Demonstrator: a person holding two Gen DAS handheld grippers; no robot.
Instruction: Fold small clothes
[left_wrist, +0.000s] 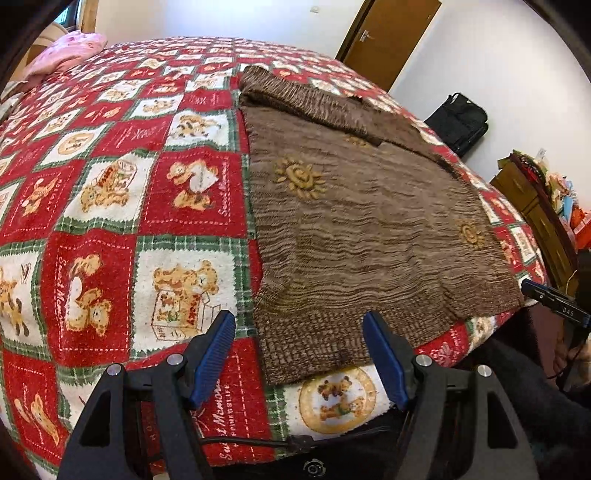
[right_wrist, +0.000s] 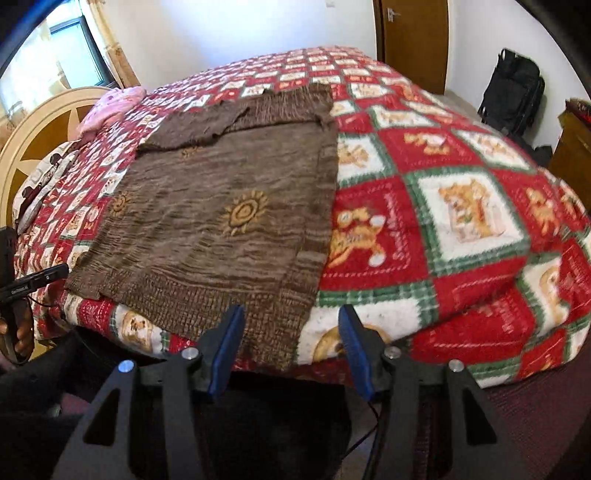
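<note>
A brown knitted sweater (left_wrist: 354, 221) with yellow sun motifs lies flat on the bed, sleeves folded in across its top; it also shows in the right wrist view (right_wrist: 221, 221). My left gripper (left_wrist: 299, 321) is open, hovering over the near left corner of the sweater's ribbed hem. My right gripper (right_wrist: 291, 314) is open, hovering over the hem's near right corner at the bed's edge. Neither holds anything.
The bed has a red, white and green teddy-bear quilt (left_wrist: 110, 192). A pink cloth (left_wrist: 70, 48) lies near the headboard (right_wrist: 33, 136). A black bag (right_wrist: 513, 96) and a wooden cabinet (left_wrist: 535, 218) stand by the wall. A brown door (left_wrist: 391, 37) is behind.
</note>
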